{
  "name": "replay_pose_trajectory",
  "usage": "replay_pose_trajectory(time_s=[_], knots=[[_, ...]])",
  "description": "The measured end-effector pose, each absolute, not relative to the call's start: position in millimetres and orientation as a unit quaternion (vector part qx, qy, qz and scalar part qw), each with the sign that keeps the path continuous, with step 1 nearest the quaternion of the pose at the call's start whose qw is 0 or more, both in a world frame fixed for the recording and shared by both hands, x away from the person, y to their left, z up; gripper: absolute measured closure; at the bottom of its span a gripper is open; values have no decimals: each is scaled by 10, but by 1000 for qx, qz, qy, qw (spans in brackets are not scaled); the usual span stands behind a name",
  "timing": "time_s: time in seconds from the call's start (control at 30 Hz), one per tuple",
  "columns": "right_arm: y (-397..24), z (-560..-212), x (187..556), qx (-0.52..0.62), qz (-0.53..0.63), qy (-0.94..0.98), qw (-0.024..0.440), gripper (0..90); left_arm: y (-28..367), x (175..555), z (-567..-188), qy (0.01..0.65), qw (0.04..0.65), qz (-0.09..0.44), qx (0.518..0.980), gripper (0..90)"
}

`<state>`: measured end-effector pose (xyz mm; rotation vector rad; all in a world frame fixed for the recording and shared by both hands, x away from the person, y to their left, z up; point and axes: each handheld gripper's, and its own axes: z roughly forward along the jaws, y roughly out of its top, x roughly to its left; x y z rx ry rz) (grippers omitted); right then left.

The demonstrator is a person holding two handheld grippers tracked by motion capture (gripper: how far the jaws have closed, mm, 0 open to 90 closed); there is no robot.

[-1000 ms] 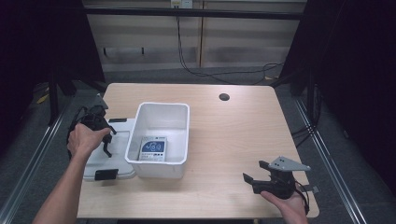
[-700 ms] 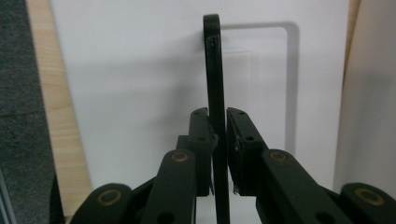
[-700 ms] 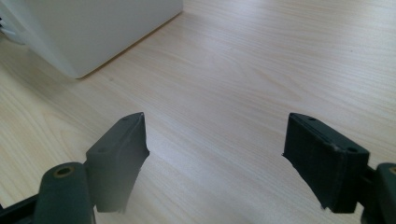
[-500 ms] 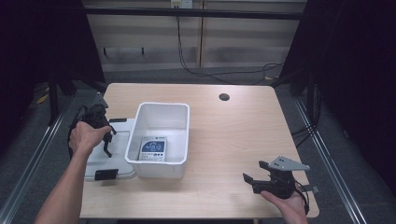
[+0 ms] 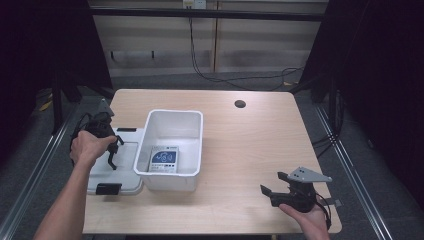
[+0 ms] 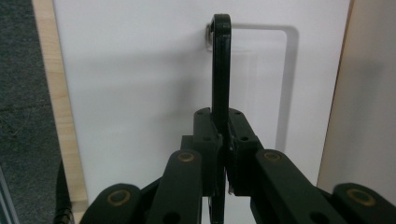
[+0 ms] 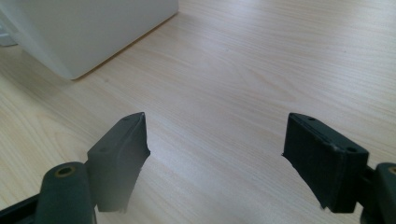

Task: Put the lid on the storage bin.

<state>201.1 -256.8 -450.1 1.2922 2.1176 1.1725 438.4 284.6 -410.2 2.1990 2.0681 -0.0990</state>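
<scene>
A white bin [image 5: 165, 181] stands left of the table's middle, with a blue and white packet [image 5: 164, 160] lying flat inside. Its white lid [image 5: 125, 162] lies flat to the left of it. My left gripper [image 5: 112, 159] points down over that lid. In the left gripper view the left gripper [image 6: 220, 126] is shut on a thin black latch bar [image 6: 220, 60] that stands on edge across the lid [image 6: 140, 93]. My right gripper [image 5: 272, 192] rests near the front right edge, open. Between its pads [image 7: 123, 144] is bare wood, and the bin's corner [image 7: 84, 28] lies farther off.
A second black latch [image 5: 108, 188] sits at the lid's near end and another [image 5: 126, 129] at its far end. The wooden table [image 5: 250, 145] has a round cable hole [image 5: 240, 104] at the back. Dark floor and metal rails flank both sides.
</scene>
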Motion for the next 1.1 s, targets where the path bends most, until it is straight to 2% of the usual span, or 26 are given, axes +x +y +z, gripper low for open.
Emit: replay_pose_trajectory(time_s=[0.47,0.73,1.1], knots=[[-2571,-4506,2017,463,417,757,196,210,2866,4344,-3870,669,54,-26,741,848],[-2555,-4508,2024,464,416,758,194,210,2970,4315,-3763,685,58,-13,726,849],[-2560,-4508,2022,464,417,757,196,210,3072,4289,-3635,675,70,-22,734,849]])
